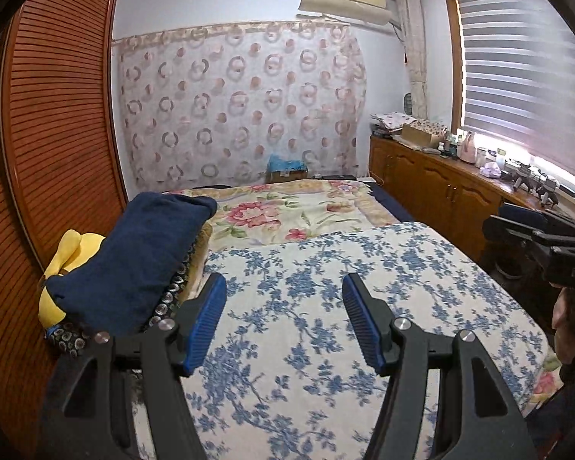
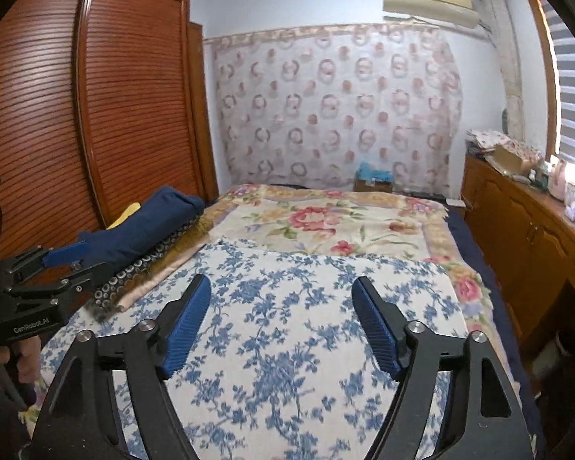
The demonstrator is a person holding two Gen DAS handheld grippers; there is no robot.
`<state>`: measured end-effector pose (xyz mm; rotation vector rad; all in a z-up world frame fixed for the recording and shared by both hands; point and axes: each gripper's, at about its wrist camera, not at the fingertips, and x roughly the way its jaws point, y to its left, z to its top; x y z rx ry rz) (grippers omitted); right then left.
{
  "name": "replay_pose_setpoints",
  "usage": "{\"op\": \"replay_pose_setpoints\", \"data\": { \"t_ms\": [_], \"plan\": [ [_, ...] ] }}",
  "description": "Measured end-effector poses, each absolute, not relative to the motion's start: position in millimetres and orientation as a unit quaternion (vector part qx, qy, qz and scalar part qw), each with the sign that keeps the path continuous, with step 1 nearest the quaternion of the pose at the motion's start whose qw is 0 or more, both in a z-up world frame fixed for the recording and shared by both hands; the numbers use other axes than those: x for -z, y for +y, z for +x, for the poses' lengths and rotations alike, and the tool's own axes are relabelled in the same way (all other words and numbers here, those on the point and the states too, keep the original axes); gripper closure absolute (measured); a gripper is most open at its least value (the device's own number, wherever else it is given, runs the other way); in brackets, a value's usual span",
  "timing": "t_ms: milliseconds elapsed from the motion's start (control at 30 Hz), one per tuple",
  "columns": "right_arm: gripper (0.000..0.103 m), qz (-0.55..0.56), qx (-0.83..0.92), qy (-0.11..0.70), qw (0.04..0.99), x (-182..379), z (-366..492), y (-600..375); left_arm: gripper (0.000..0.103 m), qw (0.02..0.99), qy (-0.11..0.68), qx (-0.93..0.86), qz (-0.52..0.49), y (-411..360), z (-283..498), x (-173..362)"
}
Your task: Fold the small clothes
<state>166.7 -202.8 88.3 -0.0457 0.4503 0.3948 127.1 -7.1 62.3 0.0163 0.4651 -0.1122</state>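
A white cloth with a blue flower print lies spread flat over the near part of the bed. My left gripper hangs above it, open, with nothing between its blue pads; in the right wrist view it shows at the left edge. My right gripper is also open and empty above the same cloth, and its dark tip shows at the right edge of the left wrist view. A folded navy cloth rests on a pile at the bed's left side.
Under the navy cloth lie a yellow item and a dark fabric with circles. A rose-patterned blanket covers the far bed. A slatted wooden wardrobe stands left, a cluttered low cabinet right. A hand holds the left gripper.
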Motion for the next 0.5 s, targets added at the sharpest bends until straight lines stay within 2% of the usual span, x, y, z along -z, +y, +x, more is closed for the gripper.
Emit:
{"op": "replay_pose_setpoints", "data": {
  "t_ms": [500],
  "plan": [
    [0.018,0.010,-0.137,0.187,0.973,-102.9,121.9,-236.5,0.039,0.979,0.198,0.036,0.008,-13.1,90.9,-92.1]
  ]
}}
